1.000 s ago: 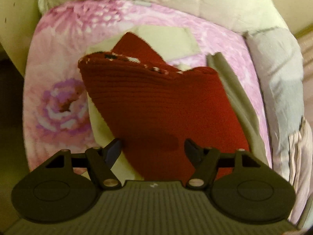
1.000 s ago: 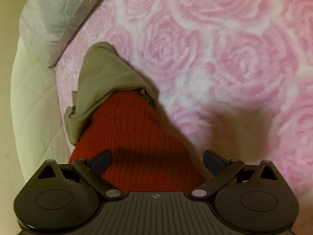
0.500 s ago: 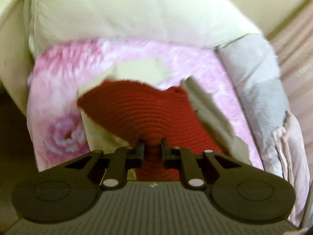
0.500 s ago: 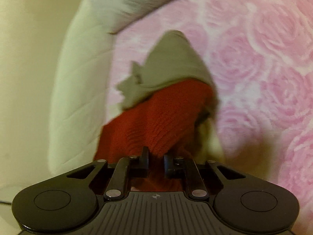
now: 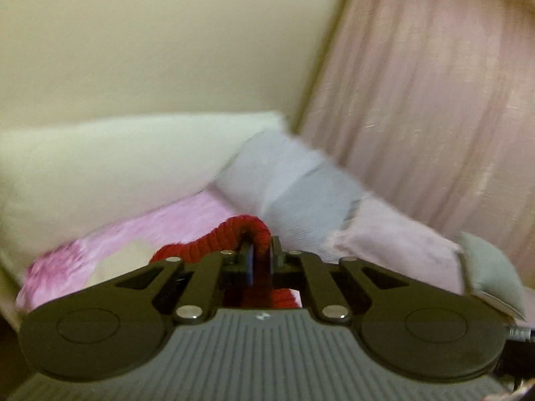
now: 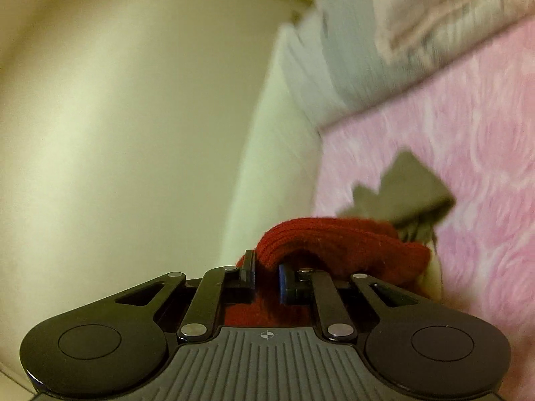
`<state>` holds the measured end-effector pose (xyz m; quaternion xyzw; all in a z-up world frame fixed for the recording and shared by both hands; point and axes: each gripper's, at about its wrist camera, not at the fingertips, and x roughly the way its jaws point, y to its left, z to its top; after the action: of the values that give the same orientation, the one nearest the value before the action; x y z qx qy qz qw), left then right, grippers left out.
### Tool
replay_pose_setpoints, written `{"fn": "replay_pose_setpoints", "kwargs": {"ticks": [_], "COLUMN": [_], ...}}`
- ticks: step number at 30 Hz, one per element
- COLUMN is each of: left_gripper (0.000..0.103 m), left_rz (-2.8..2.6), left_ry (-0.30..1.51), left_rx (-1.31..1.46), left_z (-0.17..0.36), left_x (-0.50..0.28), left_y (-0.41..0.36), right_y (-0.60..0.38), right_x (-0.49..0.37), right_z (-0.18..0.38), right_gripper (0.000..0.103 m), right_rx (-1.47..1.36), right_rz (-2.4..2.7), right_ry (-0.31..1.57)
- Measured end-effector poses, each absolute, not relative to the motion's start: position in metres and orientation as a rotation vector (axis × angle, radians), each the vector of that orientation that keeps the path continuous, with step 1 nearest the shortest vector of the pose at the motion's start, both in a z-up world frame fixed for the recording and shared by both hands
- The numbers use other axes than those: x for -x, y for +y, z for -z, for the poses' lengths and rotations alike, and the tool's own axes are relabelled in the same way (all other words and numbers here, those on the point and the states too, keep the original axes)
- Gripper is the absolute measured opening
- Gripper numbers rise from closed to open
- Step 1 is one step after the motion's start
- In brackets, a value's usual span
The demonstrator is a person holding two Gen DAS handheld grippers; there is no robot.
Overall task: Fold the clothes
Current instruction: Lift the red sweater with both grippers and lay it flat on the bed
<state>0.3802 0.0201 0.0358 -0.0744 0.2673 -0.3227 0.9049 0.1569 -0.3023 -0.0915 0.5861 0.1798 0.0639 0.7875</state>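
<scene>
A red knit garment [image 5: 207,247] is lifted off the pink floral blanket [image 5: 150,230]. My left gripper [image 5: 259,257] is shut on a raised ridge of the knit, which arches over its fingertips. In the right wrist view, my right gripper [image 6: 265,267] is shut on another fold of the red knit [image 6: 334,244], which bulges up and to the right of the pads. An olive-grey garment [image 6: 404,193] lies just beyond it on the blanket [image 6: 468,167]. A cream cloth [image 5: 117,260] shows under the knit on the left. Most of the knit is hidden below both grippers.
A cream quilt [image 5: 100,167] and a grey pillow [image 5: 294,180] line the far side of the bed, with a pale pink pillow [image 5: 394,237] to the right. A pink curtain [image 5: 434,100] hangs behind. A cream wall [image 6: 117,133] fills the left of the right wrist view.
Both grippers went from wide open to shut on the red knit, then rose with it. Both views tipped up from the bed toward the wall and curtain.
</scene>
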Motion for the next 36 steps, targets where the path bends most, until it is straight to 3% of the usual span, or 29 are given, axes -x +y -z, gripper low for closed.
{"fn": "replay_pose_setpoints", "kwargs": {"ticks": [11,14,15,16,18,20,26,31,34,36], "left_gripper": [0.006,0.011,0.012,0.012,0.015,0.021,0.022,0.023,0.034,0.035], "left_rz": [1.153,1.231,1.221,1.213,1.171,1.148,1.064,1.041,1.104,1.131], "left_ry": [0.451,0.504,0.558,0.597,0.645,0.687,0.896,0.932,0.864,0.812], "left_rx": [0.212,0.18,0.142,0.099,-0.007,-0.108,-0.364,-0.525,-0.55,-0.572], "left_z": [-0.102,-0.104,-0.1,-0.097,-0.084,-0.063,0.012,0.036,0.023,0.014], "left_x": [-0.227,-0.191,-0.181,-0.171,-0.148,-0.13,-0.093,-0.063,-0.052,-0.05], "left_y": [-0.14,-0.189,-0.206,-0.217,-0.234,-0.237,-0.197,-0.183,-0.187,-0.192], "right_y": [-0.421,-0.432,-0.433,-0.434,-0.428,-0.421,-0.385,-0.347,-0.342,-0.335], "right_x": [0.059,0.109,0.119,0.128,0.145,0.161,0.219,0.261,0.265,0.259], "right_z": [-0.052,-0.091,-0.097,-0.102,-0.085,-0.069,0.045,0.081,0.075,0.068], "right_gripper": [0.011,0.011,0.024,0.054,0.102,0.102,0.102,0.102,0.102,0.102], "right_rx": [-1.016,-0.901,-0.876,-0.852,-0.855,-0.856,-1.045,-1.085,-1.033,-0.978], "right_rz": [0.165,0.238,0.255,0.272,0.295,0.316,0.598,0.847,0.922,0.961], "right_ry": [-0.082,-0.123,-0.083,-0.04,0.076,0.192,0.578,0.628,0.626,0.636]}}
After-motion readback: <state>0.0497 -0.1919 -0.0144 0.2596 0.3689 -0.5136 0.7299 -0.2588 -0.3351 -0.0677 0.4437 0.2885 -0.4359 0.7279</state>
